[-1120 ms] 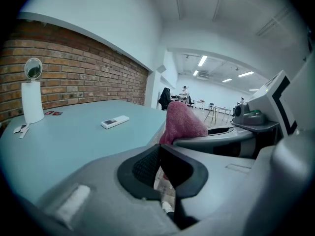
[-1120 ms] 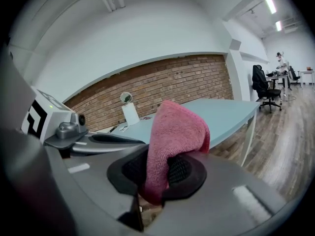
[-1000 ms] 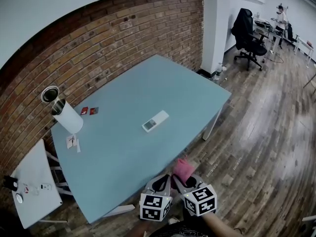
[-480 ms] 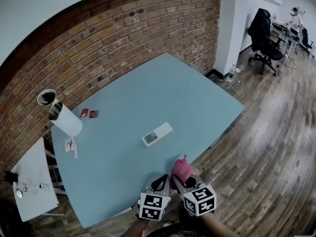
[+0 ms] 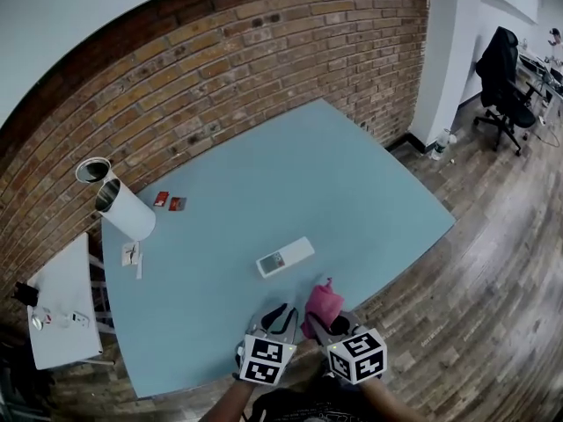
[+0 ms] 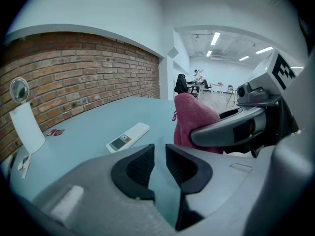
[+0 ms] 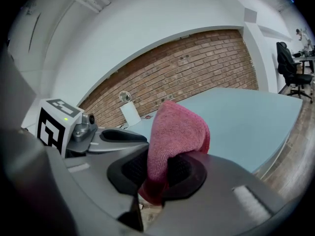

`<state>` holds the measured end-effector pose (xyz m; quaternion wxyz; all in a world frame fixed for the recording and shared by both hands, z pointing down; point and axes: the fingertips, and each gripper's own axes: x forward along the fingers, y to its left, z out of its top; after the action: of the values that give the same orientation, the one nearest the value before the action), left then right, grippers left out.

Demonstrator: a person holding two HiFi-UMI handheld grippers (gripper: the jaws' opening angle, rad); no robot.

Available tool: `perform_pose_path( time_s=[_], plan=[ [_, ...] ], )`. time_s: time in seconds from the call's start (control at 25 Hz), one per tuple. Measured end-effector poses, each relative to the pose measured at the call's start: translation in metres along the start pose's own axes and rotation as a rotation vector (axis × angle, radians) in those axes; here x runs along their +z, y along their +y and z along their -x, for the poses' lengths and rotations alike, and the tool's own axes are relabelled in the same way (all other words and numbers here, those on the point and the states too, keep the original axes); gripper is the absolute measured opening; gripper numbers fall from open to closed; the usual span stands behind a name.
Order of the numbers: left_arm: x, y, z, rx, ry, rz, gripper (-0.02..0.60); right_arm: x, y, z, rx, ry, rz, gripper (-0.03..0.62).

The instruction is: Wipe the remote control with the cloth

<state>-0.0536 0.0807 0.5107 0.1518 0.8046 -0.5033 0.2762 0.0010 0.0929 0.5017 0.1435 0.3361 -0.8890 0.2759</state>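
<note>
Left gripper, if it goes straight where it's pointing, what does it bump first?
Probably the blue table, near the remote, though depth is hard to judge. The left gripper, its empty jaws just opening, tilts down toward it.

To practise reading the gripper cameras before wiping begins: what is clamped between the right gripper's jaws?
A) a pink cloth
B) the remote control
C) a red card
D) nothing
A: in the right gripper view the right gripper has its jaws closed on the pink cloth, while the remote control lies apart from it on the blue table.
</note>
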Motion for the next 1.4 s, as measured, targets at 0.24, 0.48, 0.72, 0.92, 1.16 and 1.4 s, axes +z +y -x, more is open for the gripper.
perform_pose_path(
  time_s=[0.24, 0.48, 0.72, 0.92, 1.16, 1.4],
  plan=[
    [0.010, 0.031, -0.018, -0.034, 0.077, -0.130, 0.138, 0.010, -0.011, -0.012, 0.051, 0.008, -0.009, 0.066],
    [0.009, 0.068, -0.043, -0.062, 0.175, -0.270, 0.172, 0.021, -0.022, -0.027, 0.067, 0.023, 0.012, 0.066],
    [-0.006, 0.093, -0.077, -0.128, 0.284, -0.403, 0.284, 0.033, -0.027, -0.046, 0.071, 0.047, 0.037, 0.067],
    [-0.019, 0.106, -0.096, -0.223, 0.330, -0.430, 0.339, 0.042, -0.031, -0.072, 0.079, 0.084, 0.041, 0.066],
    [-0.031, 0.108, -0.112, -0.308, 0.337, -0.419, 0.339, 0.058, -0.031, -0.104, 0.113, 0.124, 0.066, 0.066],
    [-0.031, 0.103, -0.115, -0.397, 0.312, -0.430, 0.336, 0.073, -0.020, -0.139, 0.172, 0.161, 0.084, 0.066]
  ],
)
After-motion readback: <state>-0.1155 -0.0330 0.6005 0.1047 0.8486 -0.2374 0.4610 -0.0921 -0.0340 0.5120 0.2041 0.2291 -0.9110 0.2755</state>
